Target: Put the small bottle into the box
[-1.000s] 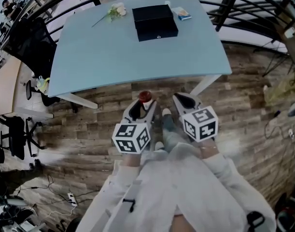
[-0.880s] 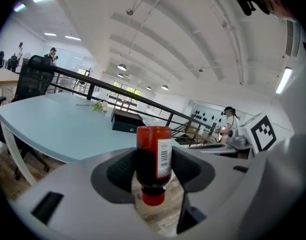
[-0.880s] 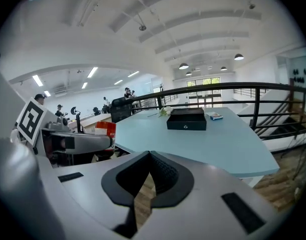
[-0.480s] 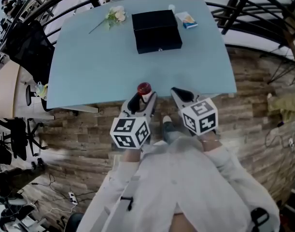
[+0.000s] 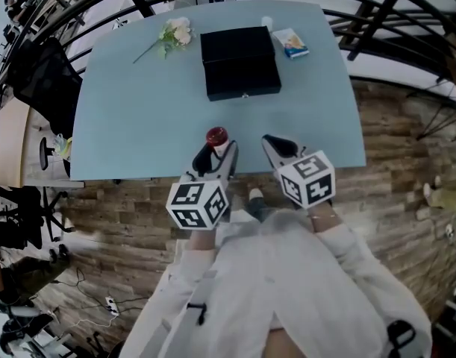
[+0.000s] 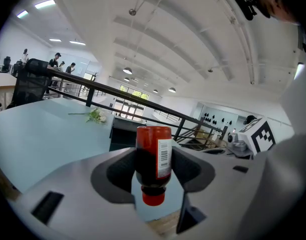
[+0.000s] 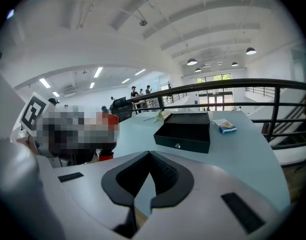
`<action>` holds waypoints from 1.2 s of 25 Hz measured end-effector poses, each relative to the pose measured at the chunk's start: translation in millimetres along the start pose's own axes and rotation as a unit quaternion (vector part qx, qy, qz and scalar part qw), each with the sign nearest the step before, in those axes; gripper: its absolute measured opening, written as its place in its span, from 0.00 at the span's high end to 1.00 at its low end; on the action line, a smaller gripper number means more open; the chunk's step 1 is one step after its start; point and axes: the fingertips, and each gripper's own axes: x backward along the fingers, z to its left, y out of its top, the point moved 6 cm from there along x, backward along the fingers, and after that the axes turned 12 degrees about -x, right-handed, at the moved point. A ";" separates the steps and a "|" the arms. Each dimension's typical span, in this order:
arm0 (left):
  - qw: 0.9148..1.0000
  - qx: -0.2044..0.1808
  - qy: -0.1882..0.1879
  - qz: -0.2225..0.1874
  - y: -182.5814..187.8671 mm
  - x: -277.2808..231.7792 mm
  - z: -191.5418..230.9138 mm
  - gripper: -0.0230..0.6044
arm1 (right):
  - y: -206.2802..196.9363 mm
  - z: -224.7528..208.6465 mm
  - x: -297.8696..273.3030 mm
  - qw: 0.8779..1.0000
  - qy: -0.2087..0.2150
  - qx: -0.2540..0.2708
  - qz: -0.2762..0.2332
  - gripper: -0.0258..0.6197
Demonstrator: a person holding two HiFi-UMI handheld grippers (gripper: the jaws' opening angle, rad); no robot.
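A small red bottle (image 5: 216, 135) with a white label is clamped cap-down in my left gripper (image 5: 215, 152), just over the near edge of the light-blue table (image 5: 138, 118). In the left gripper view the bottle (image 6: 153, 139) fills the jaws of the gripper (image 6: 154, 157). The black box (image 5: 240, 62) lies open at the table's far middle, its lid folded back; it also shows in the right gripper view (image 7: 185, 131). My right gripper (image 5: 277, 145) hangs beside the left one, shut and empty (image 7: 149, 155).
A white flower sprig (image 5: 172, 32) lies left of the box and a small printed packet (image 5: 291, 42) right of it. A black railing (image 5: 407, 21) curves round the table's far side. Wooden floor (image 5: 392, 200) and a black chair (image 5: 41, 66) surround it.
Both grippers have moved forward from over the floor to the table's near edge, the left one carrying the bottle. The table and box now sit closer in view.
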 end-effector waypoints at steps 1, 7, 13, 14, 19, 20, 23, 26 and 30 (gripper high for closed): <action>1.000 0.002 0.003 0.002 1.5 -1.7 3.8 0.62 | 1.4 -2.1 -2.8 1.000 0.000 -0.003 0.002 0.96; 1.000 0.006 0.002 0.018 2.1 -13.6 18.2 0.62 | 3.4 -7.5 -20.2 1.000 0.004 -0.022 0.010 0.96; 0.999 -0.008 -0.029 0.031 12.0 -34.6 39.2 0.62 | 13.1 -8.8 -41.2 0.999 -0.012 -0.041 0.006 0.96; 0.999 -0.011 -0.036 0.033 13.9 -38.3 42.0 0.62 | 15.3 -9.1 -43.8 0.999 -0.016 -0.043 0.005 0.96; 0.997 -0.020 -0.067 0.041 20.7 -51.8 54.1 0.62 | 25.9 -9.9 -54.1 0.998 -0.036 -0.054 -0.005 0.96; 0.996 -0.020 -0.071 0.041 21.8 -54.6 57.0 0.62 | 27.8 -10.0 -56.3 0.998 -0.040 -0.054 -0.006 0.96; 0.995 -0.023 -0.086 0.043 24.9 -66.1 67.4 0.62 | 32.2 -11.7 -63.6 0.997 -0.051 -0.058 -0.007 0.96; 0.994 -0.029 -0.100 0.044 30.9 -80.1 77.2 0.62 | 39.0 -17.1 -71.6 0.996 -0.064 -0.063 -0.012 0.96; 0.991 -0.044 -0.118 0.040 42.8 -94.4 89.3 0.62 | 51.0 -24.7 -83.9 0.994 -0.083 -0.072 -0.023 0.96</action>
